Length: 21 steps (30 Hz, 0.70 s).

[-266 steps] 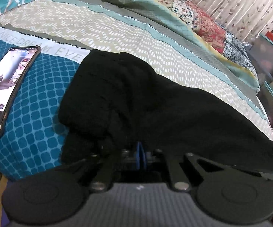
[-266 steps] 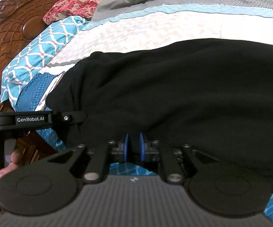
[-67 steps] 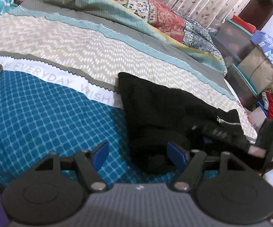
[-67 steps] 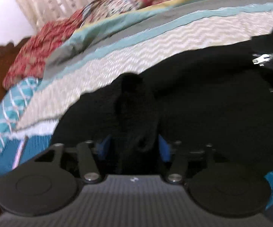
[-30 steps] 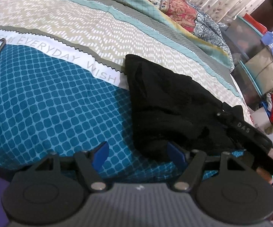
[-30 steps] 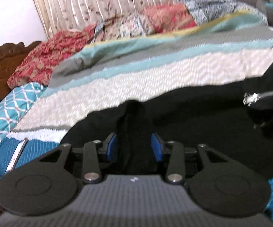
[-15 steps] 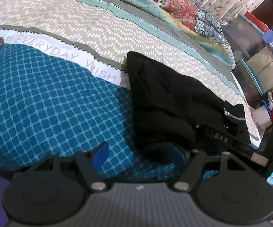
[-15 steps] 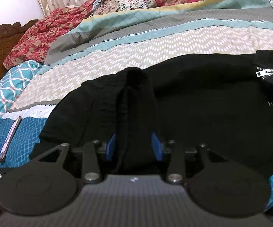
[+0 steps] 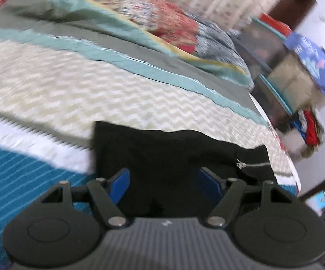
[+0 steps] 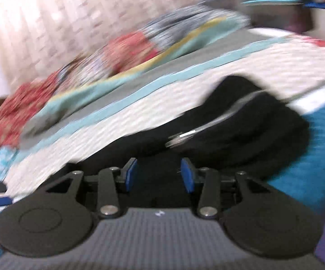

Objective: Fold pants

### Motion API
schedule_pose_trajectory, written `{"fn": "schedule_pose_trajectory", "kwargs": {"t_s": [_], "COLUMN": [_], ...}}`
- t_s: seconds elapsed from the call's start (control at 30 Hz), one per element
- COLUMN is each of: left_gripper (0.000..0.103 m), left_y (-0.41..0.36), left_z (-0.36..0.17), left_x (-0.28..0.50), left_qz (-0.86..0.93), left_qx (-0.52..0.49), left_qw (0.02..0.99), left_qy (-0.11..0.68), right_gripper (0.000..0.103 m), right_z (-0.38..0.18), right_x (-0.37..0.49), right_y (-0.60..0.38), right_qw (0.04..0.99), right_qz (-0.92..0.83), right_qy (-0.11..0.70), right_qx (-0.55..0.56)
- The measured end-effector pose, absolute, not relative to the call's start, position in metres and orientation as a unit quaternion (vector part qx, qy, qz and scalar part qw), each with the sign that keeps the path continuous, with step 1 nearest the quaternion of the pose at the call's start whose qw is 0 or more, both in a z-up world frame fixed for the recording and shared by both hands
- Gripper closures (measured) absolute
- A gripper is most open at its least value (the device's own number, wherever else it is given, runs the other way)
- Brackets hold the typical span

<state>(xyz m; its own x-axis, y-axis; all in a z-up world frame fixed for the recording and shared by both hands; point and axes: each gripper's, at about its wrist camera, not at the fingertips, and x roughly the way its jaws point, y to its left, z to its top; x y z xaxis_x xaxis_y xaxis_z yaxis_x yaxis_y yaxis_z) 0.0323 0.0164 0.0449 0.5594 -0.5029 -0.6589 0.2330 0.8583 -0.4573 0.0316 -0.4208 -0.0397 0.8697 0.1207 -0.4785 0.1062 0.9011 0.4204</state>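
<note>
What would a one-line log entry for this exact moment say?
scene: black pants lying on bed | left gripper: open above pants | right gripper: grip unclear, view blurred

Black pants (image 9: 173,157): soft matt cloth, with a shiny metal zipper (image 9: 252,164). Bedspread (image 9: 72,90): printed woven cloth, dull. Left tool (image 9: 163,180) and right tool (image 10: 160,173): matt black plastic, ribbed grey housing, blue rubbery pads (image 9: 119,180).

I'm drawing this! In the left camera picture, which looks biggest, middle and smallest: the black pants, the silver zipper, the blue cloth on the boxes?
1. black pants, clearly the biggest.
2. blue cloth, much smaller, though it sits farther away, so it may really be bigger than it looks.
3. silver zipper, a thin short line.
</note>
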Motion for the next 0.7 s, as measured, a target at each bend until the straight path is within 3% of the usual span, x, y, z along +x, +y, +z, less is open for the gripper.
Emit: {"fn": "schedule_pose_trajectory", "kwargs": {"t_s": [0.1,0.23,0.33,0.43,0.53,0.67,0.7], "left_gripper": [0.034,0.037,0.037,0.032,0.032,0.033,0.033], "left_y": [-0.013,-0.045,-0.063,-0.082,-0.082,-0.062,-0.055], "left_z": [0.038,0.008,-0.025,-0.025,-0.015,0.013,0.022], "left_x": [0.047,0.071,0.078,0.070,0.066,0.059,0.056], "left_qz": [-0.224,-0.213,-0.181,-0.176,-0.173,-0.207,-0.210], "left_qx": [-0.141,-0.115,-0.050,0.014,0.020,-0.049,-0.065], "left_qw": [0.865,0.852,0.847,0.854,0.853,0.853,0.857], "left_qy": [0.426,0.464,0.498,0.490,0.492,0.477,0.466], "right_gripper": [0.058,0.043,0.040,0.035,0.035,0.036,0.041], "right_z": [-0.041,-0.048,-0.056,-0.069,-0.080,-0.079,-0.078], "right_x": [0.026,0.024,0.031,0.043,0.047,0.054,0.060], "right_y": [-0.465,-0.512,-0.536,-0.549,-0.557,-0.548,-0.545], "right_qw": [0.938,0.927,0.923,0.917,0.907,0.910,0.911], "right_qz": [-0.063,-0.122,-0.141,-0.154,-0.138,-0.100,-0.093], "right_qy": [0.233,0.214,0.208,0.219,0.235,0.249,0.261], "right_qx": [0.248,0.284,0.293,0.296,0.321,0.316,0.305]}}
